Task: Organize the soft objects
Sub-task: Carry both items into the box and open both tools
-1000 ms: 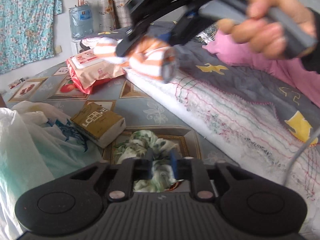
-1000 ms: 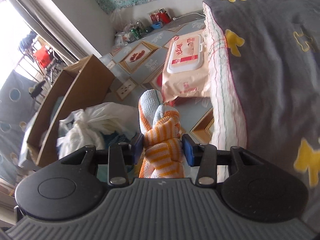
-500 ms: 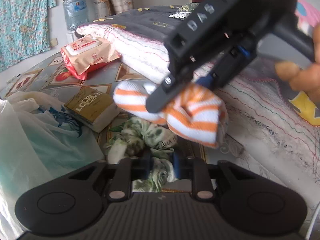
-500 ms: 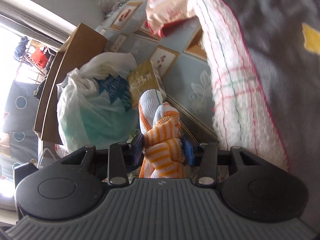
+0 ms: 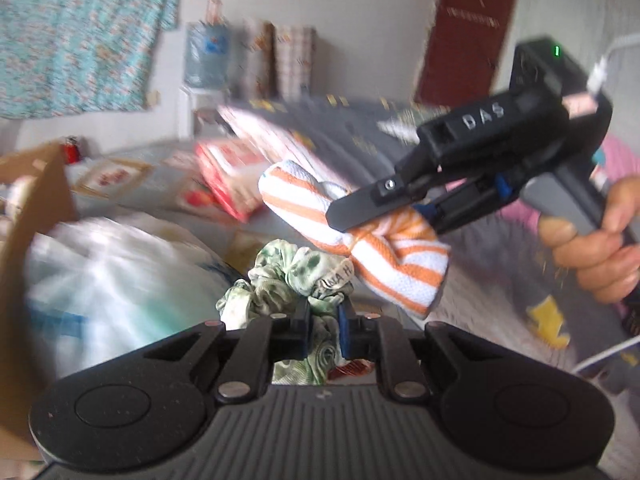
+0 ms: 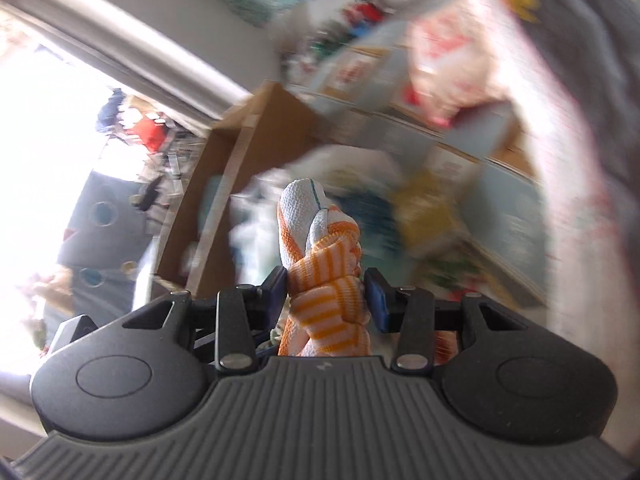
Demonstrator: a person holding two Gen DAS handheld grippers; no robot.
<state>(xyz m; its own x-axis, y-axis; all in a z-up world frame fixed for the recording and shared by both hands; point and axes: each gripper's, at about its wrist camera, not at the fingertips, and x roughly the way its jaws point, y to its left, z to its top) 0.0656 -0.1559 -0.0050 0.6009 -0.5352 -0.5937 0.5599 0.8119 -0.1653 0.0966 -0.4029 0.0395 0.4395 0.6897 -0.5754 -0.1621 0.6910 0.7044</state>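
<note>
A knotted orange-striped cloth [image 6: 328, 280] is pinched between the blue pads of the right gripper [image 6: 326, 292], its knot squeezed at the jaws and its white tip pointing forward. In the left wrist view the same cloth [image 5: 384, 248] is seen held in the air, just above and beside a green floral cloth [image 5: 296, 280]. That crumpled green cloth is clamped by the left gripper [image 5: 323, 330], whose narrow jaws are pressed onto a fold of it. A white bag [image 5: 120, 280] is seen to the left, beside a cardboard box [image 5: 36, 200]. A bed [image 5: 340, 120] with a grey cover lies behind, blurred by motion.
</note>
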